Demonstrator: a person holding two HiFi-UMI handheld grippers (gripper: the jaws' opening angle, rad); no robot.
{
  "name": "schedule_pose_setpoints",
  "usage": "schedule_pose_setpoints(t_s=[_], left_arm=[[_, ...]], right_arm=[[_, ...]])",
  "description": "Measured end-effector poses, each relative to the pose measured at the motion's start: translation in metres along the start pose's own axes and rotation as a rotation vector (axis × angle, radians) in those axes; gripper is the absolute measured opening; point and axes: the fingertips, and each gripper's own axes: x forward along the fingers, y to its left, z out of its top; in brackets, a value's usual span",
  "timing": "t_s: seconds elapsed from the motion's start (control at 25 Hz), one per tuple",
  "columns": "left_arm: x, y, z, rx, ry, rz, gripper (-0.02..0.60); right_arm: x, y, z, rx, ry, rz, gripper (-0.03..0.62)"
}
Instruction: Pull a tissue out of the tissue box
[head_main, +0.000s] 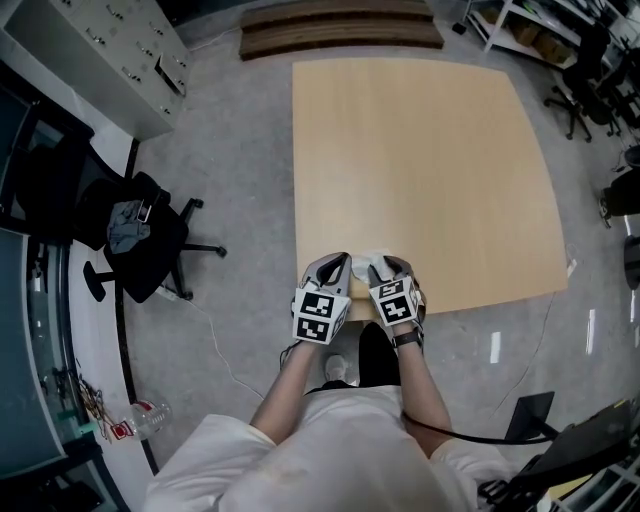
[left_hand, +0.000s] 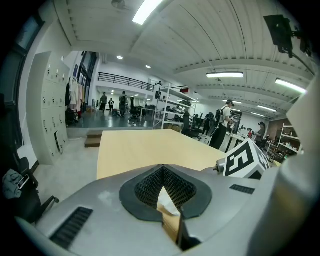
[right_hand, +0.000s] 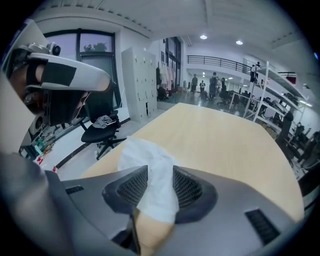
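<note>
Two grippers are showing, left gripper (head_main: 337, 260) and right gripper (head_main: 392, 264), plus one desk (head_main: 420, 170), one tissue (right_hand: 150, 175) and seemingly one bottle (head_main: 150, 415).

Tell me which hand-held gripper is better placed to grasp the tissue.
Right. The tissue lies between the open jaws of the right hand-held gripper, which likely only needs to close; the left hand-held gripper has its jaws together, beside it.

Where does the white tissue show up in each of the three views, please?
Head view: the tissue is at the table's near edge, just below centre.
Left gripper view: not clearly in it.
Right gripper view: low centre, between the right gripper's parted jaws.
Shared landmark: the table.
</note>
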Motion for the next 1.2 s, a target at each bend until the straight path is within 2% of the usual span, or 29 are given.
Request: schedule_pose_setpoints(t_s=[0.2, 0.24, 0.32, 0.36, 0.52, 0.72, 0.92, 1.08, 1.2], left_arm=[[0.003, 0.001, -0.001, 0.001, 0.007, 0.002, 0.0], [0.003, 0.001, 0.0, -0.005, 0.005, 0.001, 0.0], [0.004, -0.002, 0.004, -0.011, -0.005, -0.003, 0.0], [0.004, -0.004, 0.006, -0.007, -0.009, -0.004, 0.0], [0.0, -0.007, 0.016, 0.013, -0.034, -0.007, 0.0], [-0.019, -0.016, 0.048, 0.008, -0.123, -0.016, 0.0], [-0.051, -0.034, 0.09, 0.042, -0.24, -0.022, 0.0], [-0.089, -0.044, 0.121, 0.067, -0.33, -0.021, 0.0], [-0.125, -0.046, 0.13, 0.075, -0.388, -0.014, 0.0]], right_arm=[[0.006, 0.006, -0.001, -0.031, -0.015, 0.033, 0.139], [0.005, 0.007, 0.0, -0.045, -0.019, 0.044, 0.122], [0.001, 0.008, 0.003, -0.061, -0.036, 0.063, 0.04], [-0.002, 0.008, 0.006, -0.061, -0.049, 0.07, 0.024], [-0.017, 0.006, 0.025, -0.075, -0.107, 0.065, 0.02], [-0.063, -0.009, 0.075, -0.075, -0.24, 0.007, 0.02], [-0.131, -0.016, 0.128, -0.067, -0.406, -0.047, 0.02], [-0.189, -0.006, 0.168, -0.068, -0.545, -0.074, 0.02], [-0.227, 0.015, 0.181, -0.062, -0.628, -0.088, 0.02]])
